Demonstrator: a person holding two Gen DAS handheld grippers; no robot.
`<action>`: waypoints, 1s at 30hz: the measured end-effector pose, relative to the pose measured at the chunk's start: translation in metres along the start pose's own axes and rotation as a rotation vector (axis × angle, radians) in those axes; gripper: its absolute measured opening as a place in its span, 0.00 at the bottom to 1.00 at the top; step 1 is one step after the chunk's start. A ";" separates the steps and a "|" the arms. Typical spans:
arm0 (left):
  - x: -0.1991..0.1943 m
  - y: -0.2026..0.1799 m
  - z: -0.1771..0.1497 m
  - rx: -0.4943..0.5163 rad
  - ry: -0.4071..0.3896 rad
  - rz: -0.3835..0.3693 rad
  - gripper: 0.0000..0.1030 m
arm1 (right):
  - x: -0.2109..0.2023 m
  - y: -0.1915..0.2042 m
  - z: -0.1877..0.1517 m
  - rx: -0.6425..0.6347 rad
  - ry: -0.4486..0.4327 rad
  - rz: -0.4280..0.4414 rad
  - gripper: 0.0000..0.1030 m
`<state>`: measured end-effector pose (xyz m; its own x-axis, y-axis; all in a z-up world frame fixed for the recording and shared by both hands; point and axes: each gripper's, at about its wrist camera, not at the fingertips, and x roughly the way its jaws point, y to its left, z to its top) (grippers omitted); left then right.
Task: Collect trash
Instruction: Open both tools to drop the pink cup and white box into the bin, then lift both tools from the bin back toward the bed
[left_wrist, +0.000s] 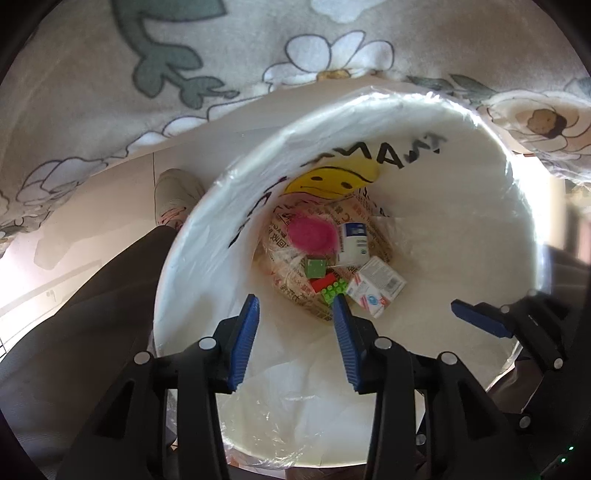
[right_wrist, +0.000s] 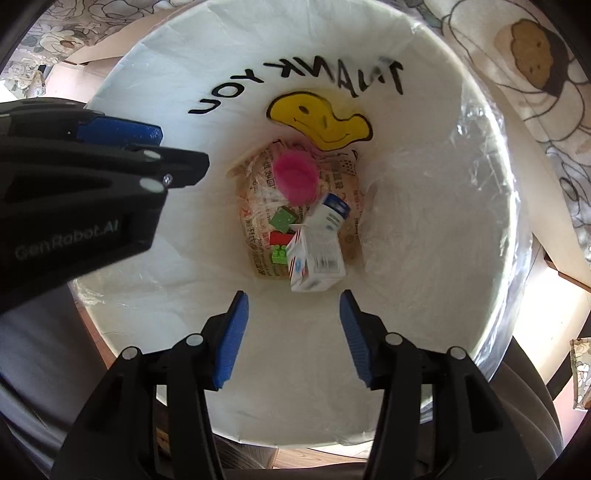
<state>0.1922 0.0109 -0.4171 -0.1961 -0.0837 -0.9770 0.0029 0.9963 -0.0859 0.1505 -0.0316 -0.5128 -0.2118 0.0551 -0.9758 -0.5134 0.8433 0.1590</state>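
Note:
Both grippers hover over a white trash bin (left_wrist: 461, 206) lined with a clear bag printed with a yellow smiley (left_wrist: 332, 181). At its bottom lie a pink cup (left_wrist: 312, 234), two white cartons (left_wrist: 375, 286), green and red toy bricks (left_wrist: 327, 284) and a printed paper wrapper (left_wrist: 376, 243). My left gripper (left_wrist: 295, 306) is open and empty above the bin. My right gripper (right_wrist: 293, 302) is open and empty too; the same bin (right_wrist: 424, 295) and its trash (right_wrist: 314, 254) show below it. The left gripper's side shows at the left of the right wrist view (right_wrist: 122, 133).
A floral cloth (left_wrist: 184, 55) hangs behind the bin. A shoe (left_wrist: 177, 195) and a dark trouser leg (left_wrist: 74, 314) stand left of the bin on a pale floor. Floral fabric (right_wrist: 535, 74) also shows at the upper right of the right wrist view.

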 end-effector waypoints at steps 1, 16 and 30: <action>0.000 -0.001 0.000 0.000 0.000 -0.001 0.43 | -0.001 0.001 0.000 0.000 -0.002 -0.001 0.51; -0.009 0.000 -0.005 -0.003 -0.007 -0.009 0.43 | -0.023 -0.011 -0.009 -0.006 -0.043 0.019 0.51; -0.122 -0.005 -0.052 0.084 -0.260 0.032 0.43 | -0.140 0.002 -0.053 -0.041 -0.260 0.003 0.51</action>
<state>0.1652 0.0168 -0.2876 0.0638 -0.0654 -0.9958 0.0882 0.9943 -0.0597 0.1352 -0.0661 -0.3678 0.0049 0.1976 -0.9803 -0.5477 0.8207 0.1627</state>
